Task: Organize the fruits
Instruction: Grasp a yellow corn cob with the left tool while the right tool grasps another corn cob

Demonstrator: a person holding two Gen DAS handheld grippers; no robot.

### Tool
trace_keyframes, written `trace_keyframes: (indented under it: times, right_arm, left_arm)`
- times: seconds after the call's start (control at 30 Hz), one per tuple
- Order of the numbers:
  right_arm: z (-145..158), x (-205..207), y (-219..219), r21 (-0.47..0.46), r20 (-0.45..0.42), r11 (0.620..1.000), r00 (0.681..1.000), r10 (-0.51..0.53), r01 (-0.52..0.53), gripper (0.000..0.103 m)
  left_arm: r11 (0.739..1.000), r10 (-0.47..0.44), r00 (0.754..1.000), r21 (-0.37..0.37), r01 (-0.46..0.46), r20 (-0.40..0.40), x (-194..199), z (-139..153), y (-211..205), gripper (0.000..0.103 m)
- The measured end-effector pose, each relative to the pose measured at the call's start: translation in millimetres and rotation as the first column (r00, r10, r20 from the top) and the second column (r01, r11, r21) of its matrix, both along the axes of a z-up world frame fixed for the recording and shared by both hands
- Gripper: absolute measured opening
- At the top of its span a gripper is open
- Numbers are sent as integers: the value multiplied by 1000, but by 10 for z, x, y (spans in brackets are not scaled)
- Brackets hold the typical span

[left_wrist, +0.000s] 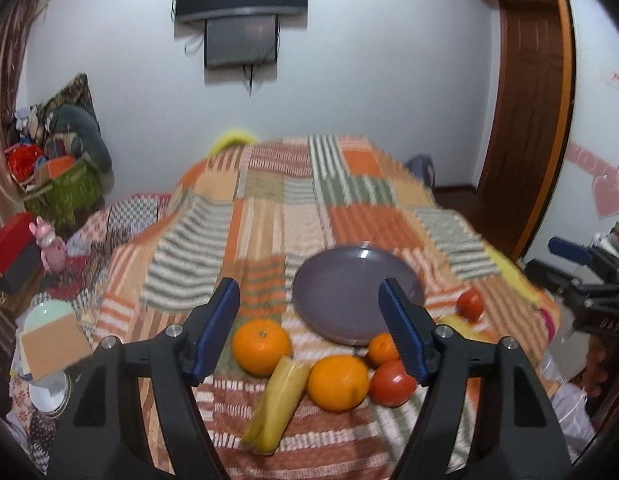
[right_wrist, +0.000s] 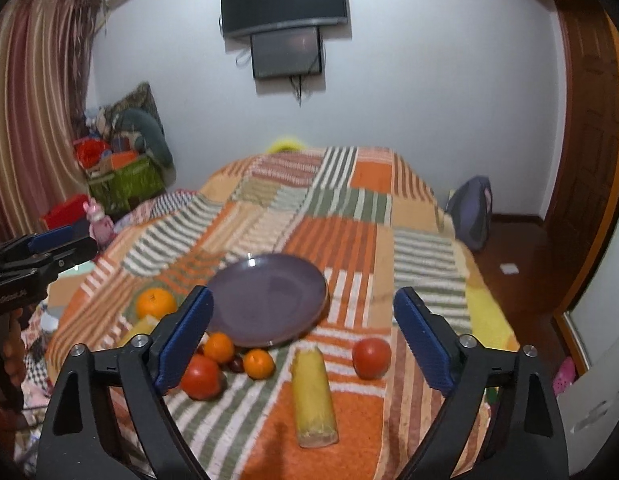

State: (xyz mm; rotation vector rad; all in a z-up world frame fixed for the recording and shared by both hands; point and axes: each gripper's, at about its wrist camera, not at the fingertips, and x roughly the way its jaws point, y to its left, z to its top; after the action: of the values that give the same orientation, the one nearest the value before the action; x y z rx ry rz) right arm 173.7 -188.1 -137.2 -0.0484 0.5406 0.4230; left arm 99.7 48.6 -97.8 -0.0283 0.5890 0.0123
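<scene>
Left wrist view: the left gripper (left_wrist: 309, 312) hangs above the patchwork bedspread (left_wrist: 269, 208) with its blue-padded jaws spread wide and nothing between them. A purple plate (left_wrist: 349, 292) lies on the bedspread ahead, bare of fruit. Along its near edge sit a large orange (left_wrist: 261, 346), a banana bunch (left_wrist: 277, 404), a second large orange (left_wrist: 338, 382), a small orange (left_wrist: 382, 348) touching the plate rim, and a tomato (left_wrist: 391, 382). A further tomato (left_wrist: 470, 304) sits apart to the right of the plate. The right gripper's blue pad shows at the right border. Right wrist view: the right gripper (right_wrist: 303, 326) is likewise wide open and holds nothing. The plate (right_wrist: 269, 304) lies ahead; near its front rim are two small oranges (right_wrist: 218, 347), a dark small fruit (right_wrist: 236, 364) between them, and a tomato (right_wrist: 201, 376). An ear of corn in its husk (right_wrist: 312, 396) lies lengthwise, and another tomato (right_wrist: 371, 358) rests just right of it. A wall-mounted television (right_wrist: 283, 0) hangs beyond the bed.
</scene>
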Motion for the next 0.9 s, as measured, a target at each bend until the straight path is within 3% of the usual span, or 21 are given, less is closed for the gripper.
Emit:
trace_keyframes:
  times: [0.17, 0.47, 0.7, 0.9]
  right_arm:
    - [-224, 201, 2, -22, -112, 999, 993, 30, -33, 77]
    - [-631, 357, 77, -82, -249, 994, 967, 52, -75, 76]
    - [-822, 403, 163, -108, -311, 988, 948, 72, -110, 74]
    - [-966, 479, 200, -112, -372, 986, 925, 77, -127, 60]
  left_arm:
    - [1000, -1, 993, -6, 1, -117, 171, -327, 145, 72]
    - [999, -8, 946, -51, -10, -324, 366, -902, 417, 70]
    - [996, -39, 921, -86, 6, -388, 348, -1100, 458, 67]
    - [995, -76, 901, -89, 41, -427, 360, -1210, 402, 60]
